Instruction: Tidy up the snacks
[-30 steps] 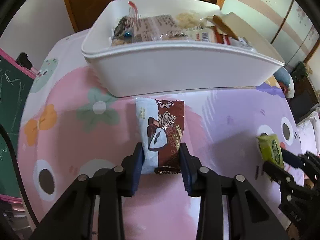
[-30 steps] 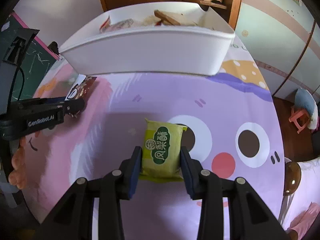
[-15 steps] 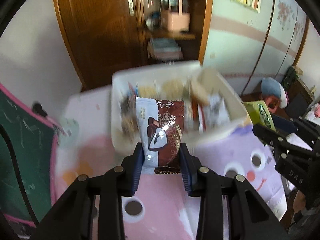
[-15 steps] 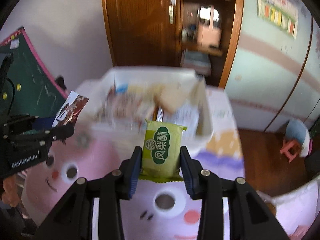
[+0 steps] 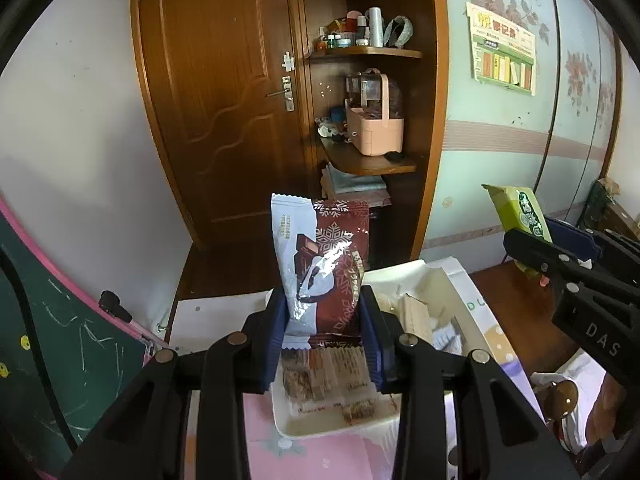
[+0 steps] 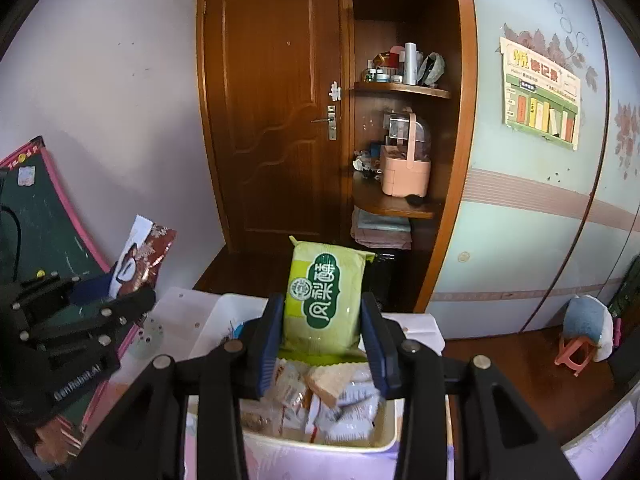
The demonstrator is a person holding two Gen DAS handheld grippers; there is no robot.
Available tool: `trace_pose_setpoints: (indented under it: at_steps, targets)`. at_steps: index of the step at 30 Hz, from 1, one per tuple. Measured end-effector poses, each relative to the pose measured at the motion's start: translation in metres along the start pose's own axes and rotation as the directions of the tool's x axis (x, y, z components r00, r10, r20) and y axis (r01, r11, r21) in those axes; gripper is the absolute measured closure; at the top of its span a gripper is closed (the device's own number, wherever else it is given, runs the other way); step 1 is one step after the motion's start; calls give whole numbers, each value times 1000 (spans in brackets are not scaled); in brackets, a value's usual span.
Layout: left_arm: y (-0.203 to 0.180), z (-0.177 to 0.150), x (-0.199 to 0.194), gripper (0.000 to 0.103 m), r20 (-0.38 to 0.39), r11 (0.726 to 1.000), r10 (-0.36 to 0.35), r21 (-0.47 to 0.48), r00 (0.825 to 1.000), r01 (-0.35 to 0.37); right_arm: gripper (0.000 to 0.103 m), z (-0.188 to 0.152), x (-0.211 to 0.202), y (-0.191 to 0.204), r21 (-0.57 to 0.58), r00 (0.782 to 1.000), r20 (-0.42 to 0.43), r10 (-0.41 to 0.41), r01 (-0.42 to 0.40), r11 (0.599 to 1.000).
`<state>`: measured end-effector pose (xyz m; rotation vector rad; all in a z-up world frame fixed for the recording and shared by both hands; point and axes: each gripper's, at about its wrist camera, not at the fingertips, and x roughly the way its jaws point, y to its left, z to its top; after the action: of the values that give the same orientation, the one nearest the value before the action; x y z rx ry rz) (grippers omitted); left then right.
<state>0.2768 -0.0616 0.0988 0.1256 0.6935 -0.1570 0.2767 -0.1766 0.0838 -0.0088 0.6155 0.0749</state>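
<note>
My left gripper (image 5: 323,332) is shut on a brown and white chocolate snack packet (image 5: 320,264) and holds it upright above the white bin (image 5: 320,428). My right gripper (image 6: 325,340) is shut on a green snack packet (image 6: 323,300), also held above the white bin (image 6: 316,446), which holds several wrapped snacks. The right gripper with the green packet (image 5: 520,212) shows at the right of the left wrist view. The left gripper with the chocolate packet (image 6: 138,260) shows at the left of the right wrist view.
A pink and purple cartoon tablecloth (image 5: 320,456) covers the table under the bin. A green chalkboard (image 5: 48,344) stands at the left. A wooden door (image 6: 276,112) and shelves with a pink caddy (image 6: 404,172) are behind. A small stool (image 6: 576,352) is on the floor right.
Both grippers have lifted their packets off the table and carried them up over the white bin. The view has tilted up toward the door and shelves.
</note>
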Motion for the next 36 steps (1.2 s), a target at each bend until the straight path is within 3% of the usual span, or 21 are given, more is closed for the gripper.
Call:
trace_pose_setpoints:
  at_steps: [7, 12, 13, 15, 16, 18, 20, 29, 36]
  targets:
    - [11, -2, 47, 69, -60, 999, 14, -38, 998, -16, 65, 1, 51, 0, 9, 996, -86, -15, 16, 1000]
    - [8, -11, 72, 64, -102, 999, 48, -6, 994, -49, 64, -9, 81, 2, 16, 986, -167, 12, -9, 1000]
    - [8, -14, 75, 58, -105, 998, 59, 2, 993, -59, 64, -13, 83, 4, 16, 984, -176, 14, -12, 1000]
    - [7, -17, 75, 10, -94, 996, 85, 8, 992, -84, 60, -17, 88, 7, 0, 980, -199, -15, 16, 1000]
    - [8, -19, 73, 4, -75, 995, 103, 7, 992, -102, 57, -18, 89, 8, -12, 978, -205, -41, 40, 999]
    - [7, -20, 68, 3, -49, 994, 108, 11, 993, -107, 44, -19, 85, 11, -32, 980, -193, -58, 53, 998]
    - [6, -19, 64, 3, -56, 995, 102, 16, 993, -101, 40, -19, 80, 11, -31, 981, -186, -55, 50, 998]
    - [8, -20, 18, 3, -35, 995, 103, 1, 994, -103, 40, -17, 38, 5, 17, 987, -156, -32, 35, 999]
    - [15, -39, -34, 0, -27, 995, 93, -25, 995, -94, 40, -33, -19, 9, 40, 991, -128, -42, 47, 998]
